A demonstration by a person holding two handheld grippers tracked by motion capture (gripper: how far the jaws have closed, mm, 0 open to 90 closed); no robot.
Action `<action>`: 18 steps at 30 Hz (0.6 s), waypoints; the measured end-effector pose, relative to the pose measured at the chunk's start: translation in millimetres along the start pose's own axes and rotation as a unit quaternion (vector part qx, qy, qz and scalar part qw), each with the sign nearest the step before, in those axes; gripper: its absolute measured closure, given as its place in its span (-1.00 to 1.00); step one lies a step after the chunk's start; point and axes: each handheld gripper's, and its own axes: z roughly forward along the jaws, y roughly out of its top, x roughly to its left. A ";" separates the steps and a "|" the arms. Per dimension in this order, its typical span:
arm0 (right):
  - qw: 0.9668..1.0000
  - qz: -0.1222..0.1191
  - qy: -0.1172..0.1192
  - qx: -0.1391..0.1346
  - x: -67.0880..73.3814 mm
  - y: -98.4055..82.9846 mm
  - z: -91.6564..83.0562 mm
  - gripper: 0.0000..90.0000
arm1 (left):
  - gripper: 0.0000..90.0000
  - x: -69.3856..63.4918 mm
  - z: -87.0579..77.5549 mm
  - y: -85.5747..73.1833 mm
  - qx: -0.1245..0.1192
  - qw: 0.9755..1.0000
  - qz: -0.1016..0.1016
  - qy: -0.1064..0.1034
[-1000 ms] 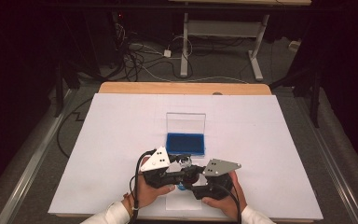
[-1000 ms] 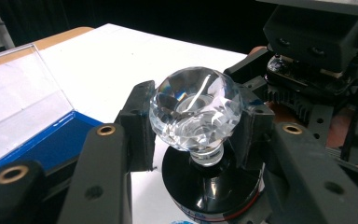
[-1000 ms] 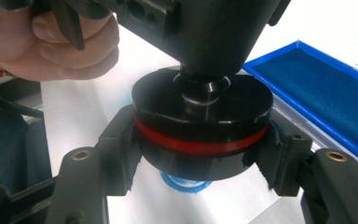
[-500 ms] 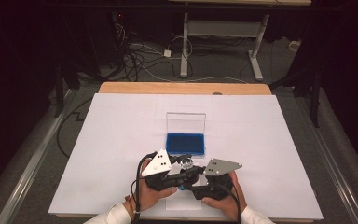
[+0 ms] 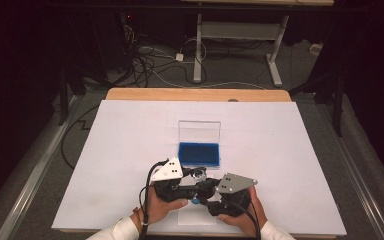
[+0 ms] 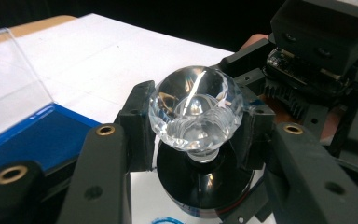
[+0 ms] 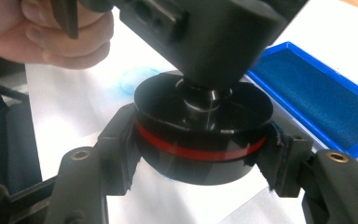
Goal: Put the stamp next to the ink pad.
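A: What do the grippers hold?

B: The left gripper [image 6: 193, 135] pinches a clear faceted knob [image 6: 196, 112] between its fingers. Just below that, the right gripper [image 7: 200, 154] clamps the black disc [image 7: 200, 140] with a red band.

A: What's nearby?

B: A blue pad [image 5: 199, 154] lies just beyond the fingertips, on the white table [image 5: 290, 150].

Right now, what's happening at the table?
A person works a stamp with two hand-held grippers at the near edge of the white table. The left gripper is shut on the stamp's clear crystal knob; the right gripper is shut on its black round base, which has a red band. Blue ink smudges mark the paper beside it. The open blue ink pad sits just beyond.
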 end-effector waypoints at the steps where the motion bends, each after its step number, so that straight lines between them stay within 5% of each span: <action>1: 1.000 -0.006 0.002 0.000 0.7 0.3 0.1 -0.16 | 0.21 0.0 0.0 0.0 0.000 1.000 0.000 0.000; 5: 1.000 -0.024 0.006 0.005 7.8 3.2 1.8 -0.19 | 0.21 -3.2 3.8 0.5 0.009 1.000 0.008 -0.002; 8: 1.000 -0.021 0.007 0.002 5.5 2.8 2.1 -0.19 | 0.21 0.0 2.8 -1.3 0.006 1.000 -0.001 -0.006; 18: 1.000 -0.014 0.011 -0.006 -2.1 1.4 2.8 -0.24 | 0.21 0.0 -2.5 6.8 0.009 1.000 0.022 0.013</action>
